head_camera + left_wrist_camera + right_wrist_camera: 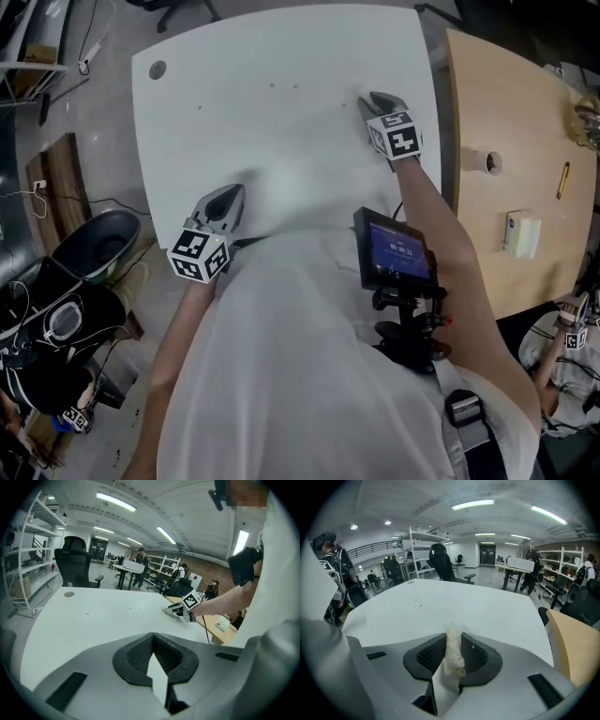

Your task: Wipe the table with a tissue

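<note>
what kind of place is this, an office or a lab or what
Probably an open-plan office or workshop-style lab, indoors. A white table stands among other desks, there is a black office chair, open shelving racks line the room, and long strip lights run across the ceiling.

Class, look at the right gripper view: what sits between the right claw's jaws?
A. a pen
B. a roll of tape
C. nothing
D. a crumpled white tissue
D: the right claw is shut on a crumpled white tissue, pinched between its jaws above the white table.
</note>
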`<action>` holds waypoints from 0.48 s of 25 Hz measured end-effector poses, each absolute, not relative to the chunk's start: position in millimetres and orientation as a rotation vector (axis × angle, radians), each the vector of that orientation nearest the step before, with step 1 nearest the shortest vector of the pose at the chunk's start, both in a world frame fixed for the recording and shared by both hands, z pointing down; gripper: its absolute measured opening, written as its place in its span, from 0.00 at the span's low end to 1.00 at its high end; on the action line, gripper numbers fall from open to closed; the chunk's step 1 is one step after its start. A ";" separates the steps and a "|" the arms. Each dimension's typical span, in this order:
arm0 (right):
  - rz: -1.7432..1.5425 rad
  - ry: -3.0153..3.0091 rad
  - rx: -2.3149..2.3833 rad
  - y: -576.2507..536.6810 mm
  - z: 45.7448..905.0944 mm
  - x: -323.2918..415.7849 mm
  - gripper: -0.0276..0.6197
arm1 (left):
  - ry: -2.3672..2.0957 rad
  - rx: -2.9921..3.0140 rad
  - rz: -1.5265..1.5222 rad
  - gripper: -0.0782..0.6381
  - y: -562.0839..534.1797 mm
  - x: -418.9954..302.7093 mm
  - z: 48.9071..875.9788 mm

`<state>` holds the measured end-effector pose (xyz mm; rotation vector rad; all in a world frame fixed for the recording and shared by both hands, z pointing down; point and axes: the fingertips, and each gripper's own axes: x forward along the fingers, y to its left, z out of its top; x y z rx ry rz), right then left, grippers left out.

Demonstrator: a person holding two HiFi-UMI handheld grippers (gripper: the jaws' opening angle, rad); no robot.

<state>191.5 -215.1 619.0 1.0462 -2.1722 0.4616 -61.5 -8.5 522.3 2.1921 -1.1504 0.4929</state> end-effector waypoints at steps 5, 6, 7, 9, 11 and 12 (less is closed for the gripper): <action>0.445 -2.168 1.039 -209.2 621.2 177.0 0.19 | -1.168 2.178 0.494 0.11 -5.3 -63.1 519.1; 0.445 -2.176 1.024 -206.8 621.3 171.4 0.19 | -1.170 2.176 0.496 0.12 -5.0 -64.1 519.1; 0.439 -2.185 1.005 -203.6 621.4 164.8 0.19 | -1.172 2.175 0.497 0.11 -5.1 -64.7 519.0; 0.413 -2.204 0.955 -194.9 621.3 150.6 0.19 | -1.172 2.176 0.497 0.12 -6.4 -63.5 518.0; 0.389 -2.226 0.895 -183.9 621.0 135.3 0.19 | -1.167 2.181 0.498 0.12 -7.6 -61.3 516.9; 0.382 -2.236 0.864 -177.8 620.6 127.4 0.19 | -1.164 2.183 0.500 0.12 -8.1 -60.6 516.6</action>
